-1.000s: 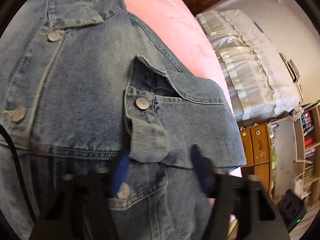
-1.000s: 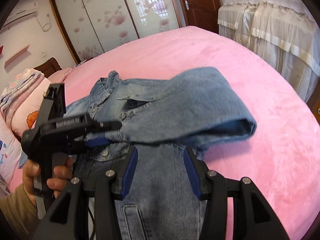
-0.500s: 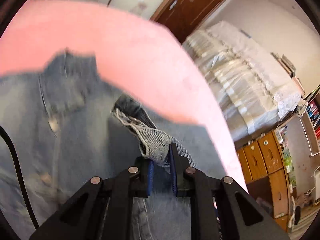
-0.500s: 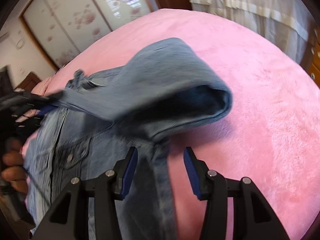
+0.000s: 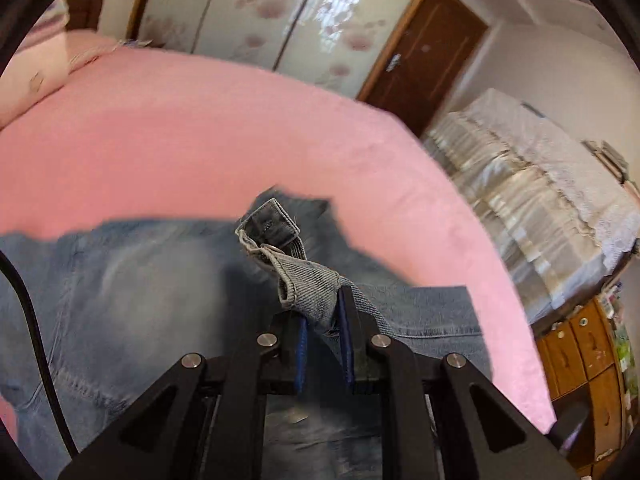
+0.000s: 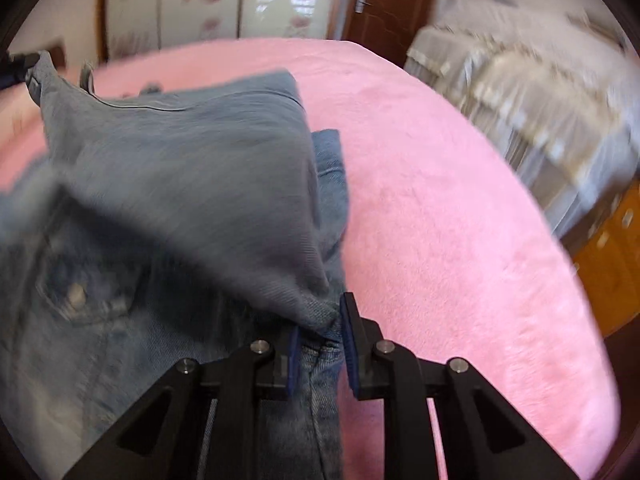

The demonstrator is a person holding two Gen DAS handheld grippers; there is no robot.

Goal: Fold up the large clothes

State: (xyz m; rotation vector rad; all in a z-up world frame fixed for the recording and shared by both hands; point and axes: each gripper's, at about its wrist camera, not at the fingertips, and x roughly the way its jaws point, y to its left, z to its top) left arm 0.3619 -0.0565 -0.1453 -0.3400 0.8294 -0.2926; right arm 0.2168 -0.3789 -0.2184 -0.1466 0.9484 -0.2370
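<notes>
Now both tongs (image 5: 322, 320) (image 6: 318, 328) pinch the lifted denim jacket (image 6: 192, 184).

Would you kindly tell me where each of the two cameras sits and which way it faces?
Left wrist view: on the left gripper, looking down along its fingers at the blue denim jacket's cuff, clamped.
Right wrist view: on the right gripper, its jaws just closing, pinching the jacket's sleeve fold.
Both share the jacket, pink plush bedspread and brown wooden door.

Jacket (image 5: 120, 300) spread on bed (image 5: 200, 140), left of its far edge. Second bed (image 5: 540, 200) right of it. Wardrobe (image 5: 260, 12), door (image 5: 424, 48) behind. Cabinet (image 5: 580, 352) at right.
</notes>
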